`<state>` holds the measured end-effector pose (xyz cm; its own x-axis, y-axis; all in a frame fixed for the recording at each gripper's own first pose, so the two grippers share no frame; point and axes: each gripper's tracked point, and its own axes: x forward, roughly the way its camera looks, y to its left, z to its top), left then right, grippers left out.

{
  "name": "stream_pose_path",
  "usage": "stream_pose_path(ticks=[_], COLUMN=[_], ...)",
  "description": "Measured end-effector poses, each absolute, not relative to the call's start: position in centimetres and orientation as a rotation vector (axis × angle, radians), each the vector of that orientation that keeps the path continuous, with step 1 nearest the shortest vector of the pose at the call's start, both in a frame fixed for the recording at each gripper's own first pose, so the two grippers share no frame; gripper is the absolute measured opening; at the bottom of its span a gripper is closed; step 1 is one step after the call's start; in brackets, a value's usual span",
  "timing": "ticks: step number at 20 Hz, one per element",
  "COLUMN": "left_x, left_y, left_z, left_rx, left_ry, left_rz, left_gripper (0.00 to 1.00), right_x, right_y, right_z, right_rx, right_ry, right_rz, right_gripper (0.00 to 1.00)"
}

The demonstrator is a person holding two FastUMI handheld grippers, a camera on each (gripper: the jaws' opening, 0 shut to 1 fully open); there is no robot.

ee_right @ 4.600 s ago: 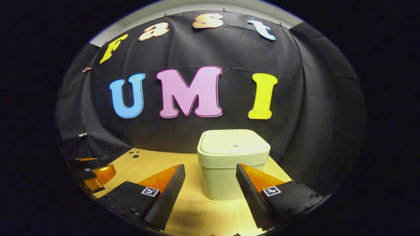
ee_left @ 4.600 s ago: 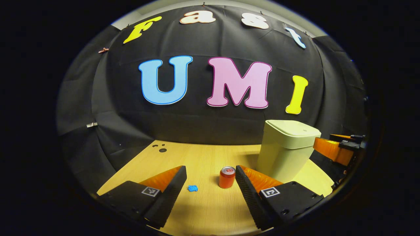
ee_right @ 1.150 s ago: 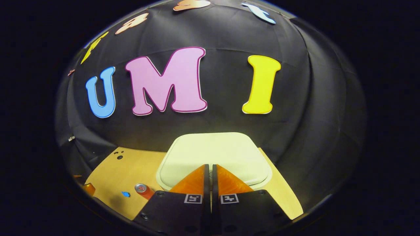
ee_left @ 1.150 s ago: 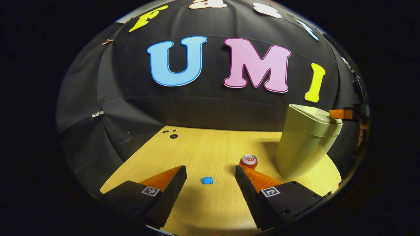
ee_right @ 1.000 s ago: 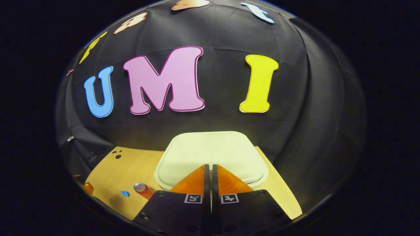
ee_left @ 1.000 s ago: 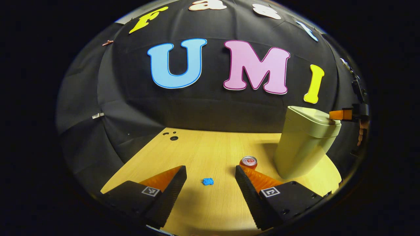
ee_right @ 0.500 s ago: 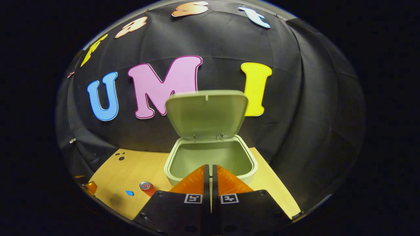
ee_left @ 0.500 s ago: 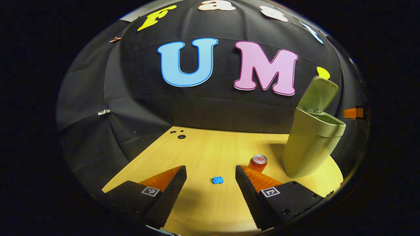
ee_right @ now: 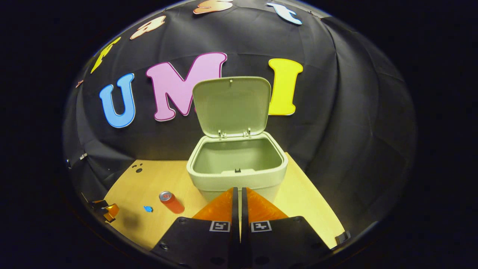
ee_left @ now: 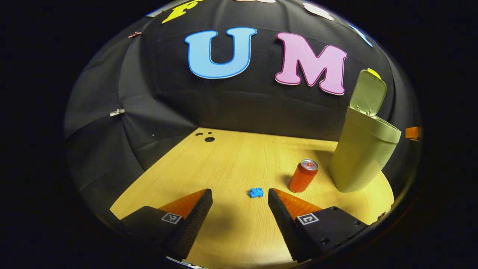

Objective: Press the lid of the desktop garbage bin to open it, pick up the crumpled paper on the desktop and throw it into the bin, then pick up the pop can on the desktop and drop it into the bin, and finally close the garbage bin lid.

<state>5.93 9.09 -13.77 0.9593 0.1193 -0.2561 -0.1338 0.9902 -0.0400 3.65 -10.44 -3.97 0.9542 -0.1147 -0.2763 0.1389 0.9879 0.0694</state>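
The pale green bin (ee_right: 236, 175) stands on the wooden table with its lid (ee_right: 232, 106) swung up and its inside bare. From the left gripper view the bin (ee_left: 364, 151) is at the far right. An orange pop can (ee_left: 303, 176) stands upright just left of it. A small blue crumpled paper (ee_left: 256, 192) lies a little ahead of my open left gripper (ee_left: 240, 195), between the fingertips' line. My right gripper (ee_right: 238, 192) is shut on nothing, held in front of and above the bin's front rim. The can (ee_right: 171, 202) and paper (ee_right: 148, 209) lie to its left.
The wooden table (ee_left: 239, 157) has small round holes (ee_left: 209, 139) near its far left corner. Black cloth walls close in behind and on both sides. The left gripper (ee_right: 106, 210) shows at the right gripper view's lower left edge.
The bin lid sprang open after my shut right gripper pressed it, then that gripper drew back and up. My left gripper moved forward toward the blue paper, staying open.
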Motion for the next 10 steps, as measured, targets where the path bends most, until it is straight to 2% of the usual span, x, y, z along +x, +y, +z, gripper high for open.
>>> stream_pose_path(ticks=[3, 7, 10], left_x=[7.7, 10.1, 12.6], left_y=[9.5, 8.5, 7.6], left_z=[-15.7, -18.4, -20.2], left_rx=[0.002, -0.052, -0.058], left_ry=[0.270, 0.345, 0.391], left_rz=[0.101, 0.061, 0.044], left_gripper=[0.96, 0.96, 0.96], right_x=[2.9, 3.1, 3.4], right_y=[-10.7, -11.2, -10.6], right_z=[-5.5, -6.7, -7.5], right_rx=[0.102, 0.107, 0.113], right_ry=[0.314, 0.345, 0.358], right_rz=[-0.135, -0.135, -0.100], right_gripper=[0.06, 0.06, 0.15])
